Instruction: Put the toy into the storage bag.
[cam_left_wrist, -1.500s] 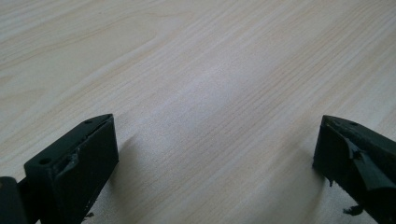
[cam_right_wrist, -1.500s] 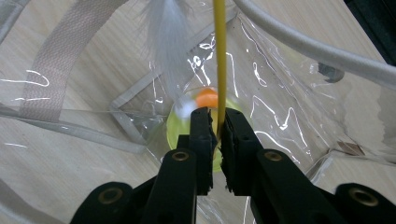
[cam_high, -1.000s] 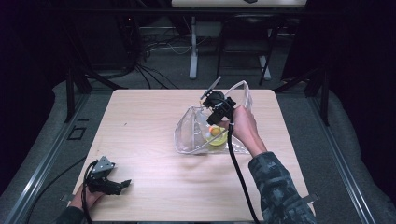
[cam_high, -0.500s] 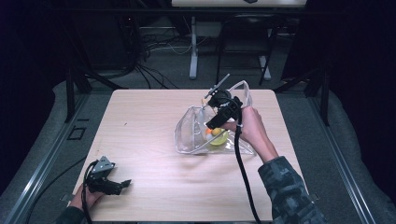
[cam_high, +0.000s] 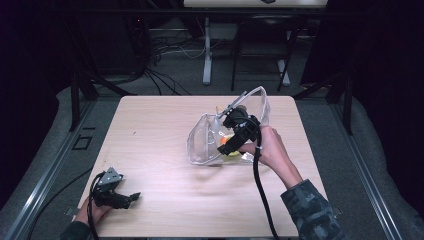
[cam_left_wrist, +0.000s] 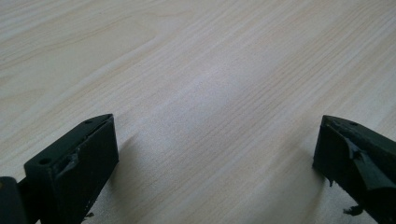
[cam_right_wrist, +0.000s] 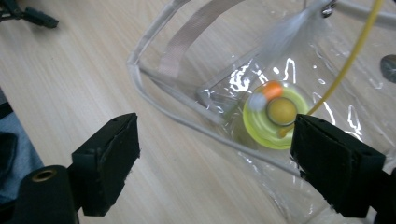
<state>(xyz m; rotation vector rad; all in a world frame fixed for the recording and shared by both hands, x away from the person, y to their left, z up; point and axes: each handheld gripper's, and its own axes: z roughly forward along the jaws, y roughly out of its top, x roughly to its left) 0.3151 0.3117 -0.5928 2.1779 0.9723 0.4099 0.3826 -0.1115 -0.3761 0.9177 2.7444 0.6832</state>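
The right gripper (cam_high: 231, 145) has been lowered nearer, jaws wide over the clear bag (cam_high: 207, 142) mid-table, a yellow toy (cam_right_wrist: 273, 116) inside. The left gripper (cam_high: 131, 196), also wide, rests at the table's (cam_high: 160, 120) near-left.

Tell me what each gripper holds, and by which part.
Nothing. The left gripper is open over bare table; the right gripper is open above the clear bag.

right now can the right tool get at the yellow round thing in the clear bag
Probably not directly. The right tool hangs open just over the clear bag, but the yellow round thing lies behind the plastic wall; it would likely have to enter through the bag's open mouth.
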